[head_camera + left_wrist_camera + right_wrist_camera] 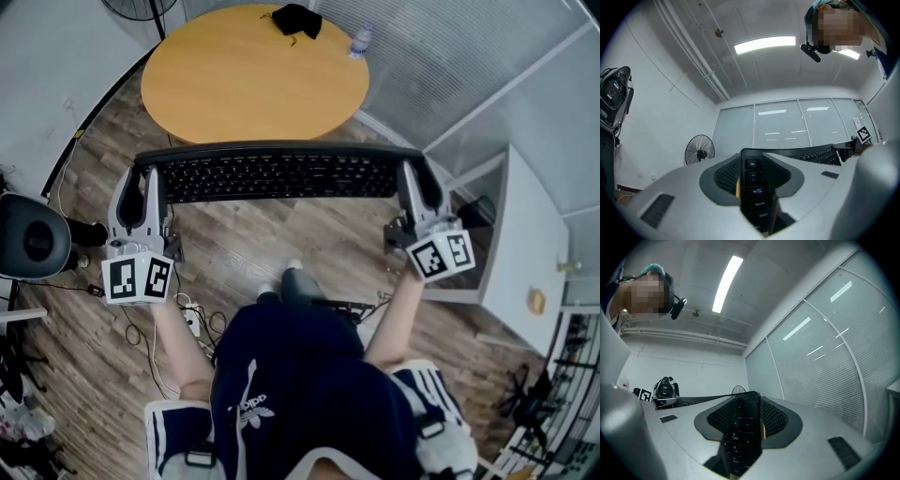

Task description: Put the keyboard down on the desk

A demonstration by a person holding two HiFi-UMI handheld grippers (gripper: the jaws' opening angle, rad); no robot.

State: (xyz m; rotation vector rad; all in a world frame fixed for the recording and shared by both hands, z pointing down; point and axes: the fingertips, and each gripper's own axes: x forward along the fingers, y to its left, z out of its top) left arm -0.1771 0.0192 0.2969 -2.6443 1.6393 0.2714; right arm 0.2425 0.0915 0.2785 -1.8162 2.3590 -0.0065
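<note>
A long black keyboard point(278, 172) hangs level in the air, keys up, over the wooden floor in front of a round wooden desk point(253, 75). My left gripper point(150, 180) is shut on its left end, where the Esc key column point(753, 190) sits between the jaws. Clamped on the right end is my right gripper point(409, 178), with numpad keys point(740, 434) between its jaws. The keyboard's near edge overlaps the desk's front rim in the head view.
On the desk's far side lie a black cloth point(297, 19) and a small water bottle point(360, 41). A standing fan point(699, 149) is at the left wall, a white cabinet point(525, 253) at the right, a black office chair point(33, 239) at the left. Cables point(187, 319) trail on the floor.
</note>
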